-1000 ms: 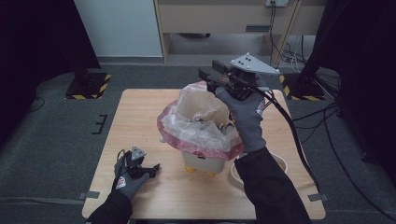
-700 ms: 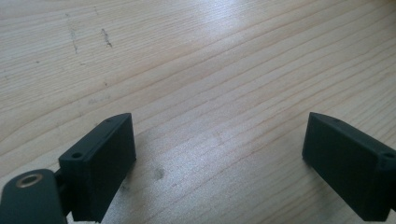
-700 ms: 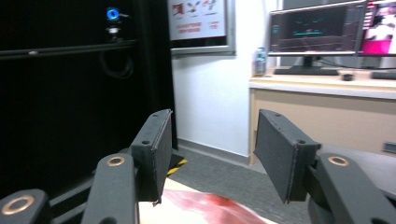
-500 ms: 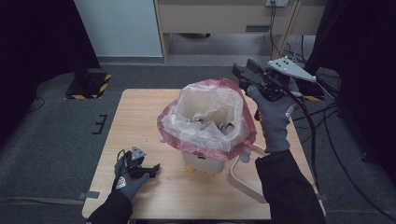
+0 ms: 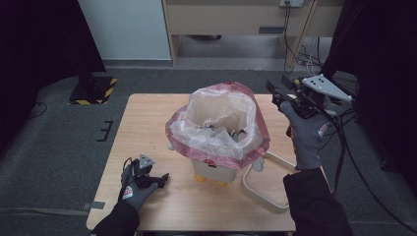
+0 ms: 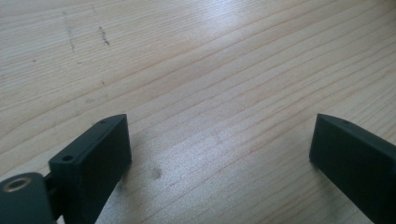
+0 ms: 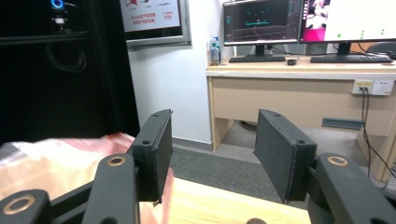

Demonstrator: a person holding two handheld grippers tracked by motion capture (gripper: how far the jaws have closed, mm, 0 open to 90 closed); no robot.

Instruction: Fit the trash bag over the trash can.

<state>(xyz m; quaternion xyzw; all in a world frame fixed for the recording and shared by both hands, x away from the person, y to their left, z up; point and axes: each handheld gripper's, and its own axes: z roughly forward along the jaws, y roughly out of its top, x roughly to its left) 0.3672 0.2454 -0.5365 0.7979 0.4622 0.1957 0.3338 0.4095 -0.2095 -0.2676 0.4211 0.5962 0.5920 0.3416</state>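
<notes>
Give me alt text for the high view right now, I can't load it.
A small white bin lined with a pink bag stands mid-table. The right claw, jaws apart and empty, hangs in the air beside the bag's far right rim. The left claw rests open on the table's near left; a white loop lies by the bin.

Right tool off the bag, out to the right
My right tool (image 5: 279, 94) moved from over the bag (image 5: 216, 125) rim to beside it, empty; my left tool (image 5: 156, 178) just opened wider on the surface (image 5: 147, 118).
</notes>
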